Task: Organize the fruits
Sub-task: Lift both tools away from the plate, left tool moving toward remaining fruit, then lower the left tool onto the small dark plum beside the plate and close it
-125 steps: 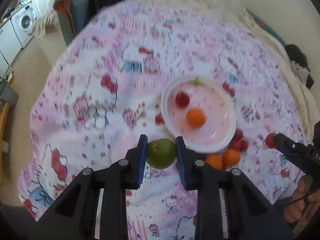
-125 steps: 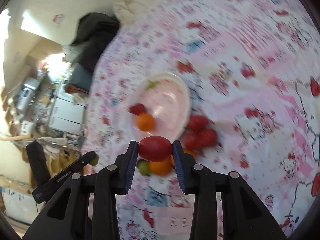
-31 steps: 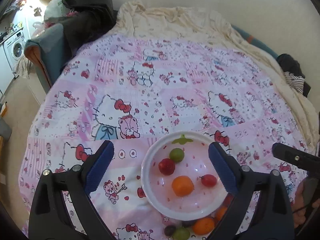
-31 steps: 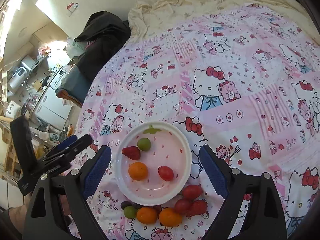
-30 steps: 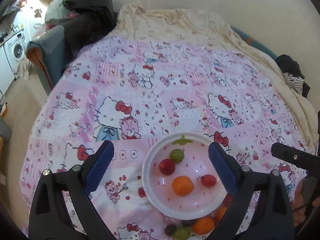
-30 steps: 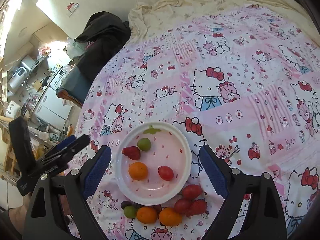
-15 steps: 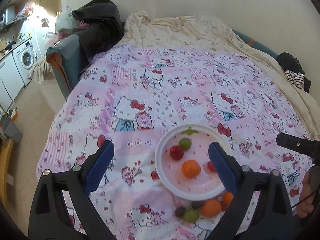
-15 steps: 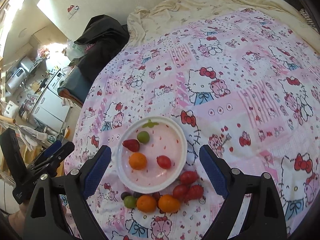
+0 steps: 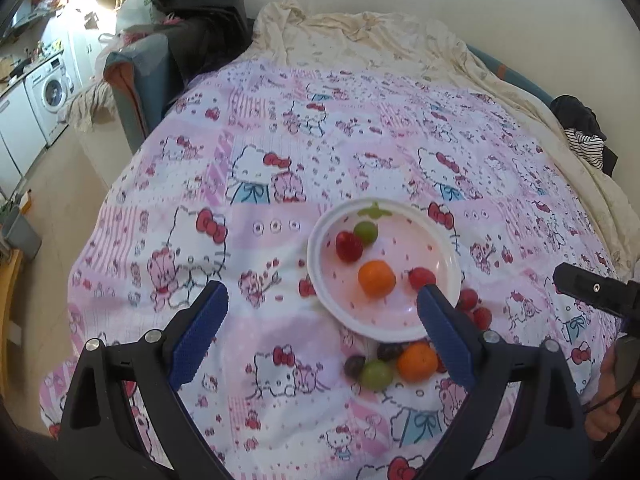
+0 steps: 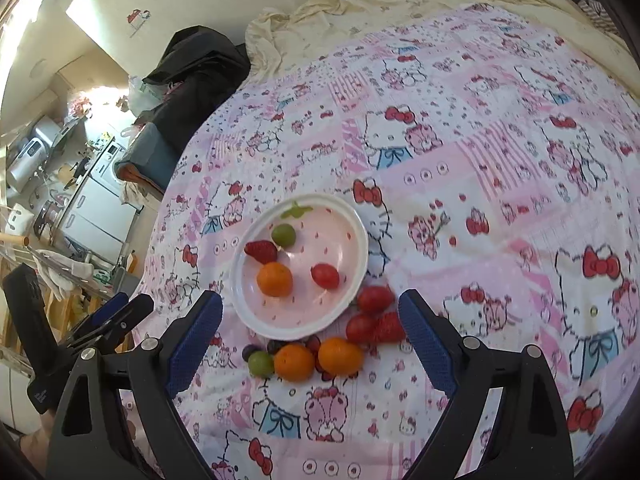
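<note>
A white and pink plate (image 9: pixel 320 240) (image 10: pixel 356 224) lies on the Hello Kitty bedspread. It holds a green lime (image 9: pixel 366 231) (image 10: pixel 283 235), a strawberry (image 9: pixel 348 246) (image 10: pixel 261 251), an orange (image 9: pixel 376 278) (image 10: pixel 274 279) and a red tomato (image 9: pixel 421 278) (image 10: pixel 325 275). Several loose fruits lie on the spread by the plate's near rim: oranges (image 10: pixel 340 356), a green fruit (image 10: pixel 261 362), strawberries and tomatoes (image 10: pixel 374 298), dark grapes (image 9: pixel 354 365). My left gripper (image 9: pixel 320 316) is wide open and empty above the spread. My right gripper (image 10: pixel 310 320) is wide open and empty above the loose fruits.
The bedspread (image 9: pixel 280 128) covers a bed with a cream sheet (image 9: pixel 360 36) at the far end. Dark clothes (image 9: pixel 200 4) lie on a chair at the far left. A washing machine (image 9: pixel 50 90) stands on the floor to the left. The bed's left edge drops to the floor.
Both grippers have let go of their fruits into the plate, opened wide and pulled up and back. In the last second the left view has shifted so the plate sits further right.
</note>
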